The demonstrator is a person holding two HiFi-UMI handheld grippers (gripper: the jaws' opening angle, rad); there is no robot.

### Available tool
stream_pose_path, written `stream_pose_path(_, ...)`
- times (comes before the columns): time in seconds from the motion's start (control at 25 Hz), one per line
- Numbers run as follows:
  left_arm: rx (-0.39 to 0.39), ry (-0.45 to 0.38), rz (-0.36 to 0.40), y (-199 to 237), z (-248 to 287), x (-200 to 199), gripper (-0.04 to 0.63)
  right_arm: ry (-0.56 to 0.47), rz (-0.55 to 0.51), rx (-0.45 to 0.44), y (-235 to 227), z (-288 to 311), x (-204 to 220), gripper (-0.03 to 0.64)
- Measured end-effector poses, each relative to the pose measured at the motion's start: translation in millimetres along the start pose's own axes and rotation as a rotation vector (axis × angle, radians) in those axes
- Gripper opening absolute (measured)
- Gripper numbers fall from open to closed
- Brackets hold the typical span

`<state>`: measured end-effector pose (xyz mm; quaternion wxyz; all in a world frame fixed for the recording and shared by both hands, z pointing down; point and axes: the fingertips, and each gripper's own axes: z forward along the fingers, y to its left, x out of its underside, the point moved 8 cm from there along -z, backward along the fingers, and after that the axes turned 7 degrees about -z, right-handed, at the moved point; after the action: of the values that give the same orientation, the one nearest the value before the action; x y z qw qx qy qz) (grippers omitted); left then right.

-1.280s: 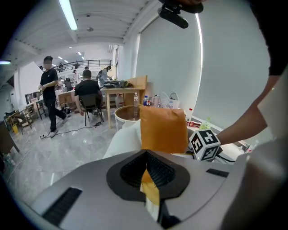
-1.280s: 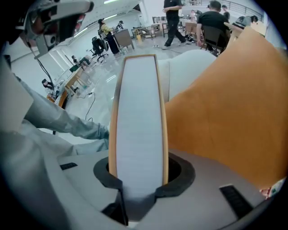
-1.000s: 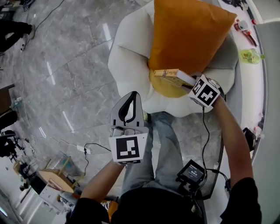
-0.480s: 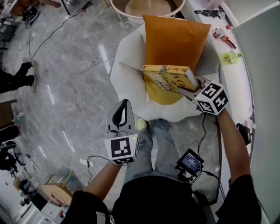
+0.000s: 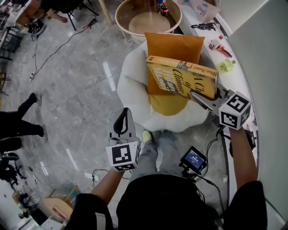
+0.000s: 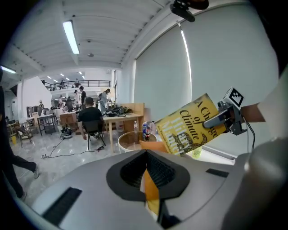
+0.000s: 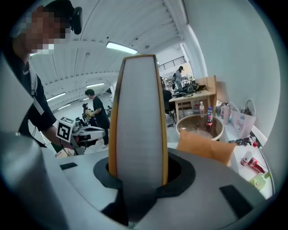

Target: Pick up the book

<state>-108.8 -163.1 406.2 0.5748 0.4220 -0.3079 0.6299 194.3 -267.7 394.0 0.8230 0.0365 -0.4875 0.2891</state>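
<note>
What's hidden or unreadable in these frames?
- Right gripper view: book shows only its page edge; cover unseen.
- Head view: white chair seat hidden by orange cushion and book.
- Head view: small items on the round table too small to name.
- Left gripper view: distant people too small.

The head camera sits high on the person's head and looks almost straight down at the white chair (image 5: 130, 85), the orange cushion (image 5: 173, 45) and the floor (image 5: 67, 81). The camera on the left gripper (image 5: 125, 114) looks along its jaws, out across the room, and sees the book (image 6: 189, 128) from a little way off. The camera on the right gripper (image 5: 195, 95) looks along its own jaws, with the book's page edge right up close. All three views show the book, the cushion and the round table (image 5: 148, 18).
</note>
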Motion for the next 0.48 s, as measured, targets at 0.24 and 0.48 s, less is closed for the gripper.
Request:
stream_pose_path(0.24,0.004,-0.067,-0.018,-9,-34,-33,0.012,-0.172,0.029,0.033,27,-67,-37,0.149)
stream_pose_path(0.48,0.01,-0.159,-0.033,14,-82,-67,0.012,-0.348,0.057,0.105,79,-115,-76,0.149)
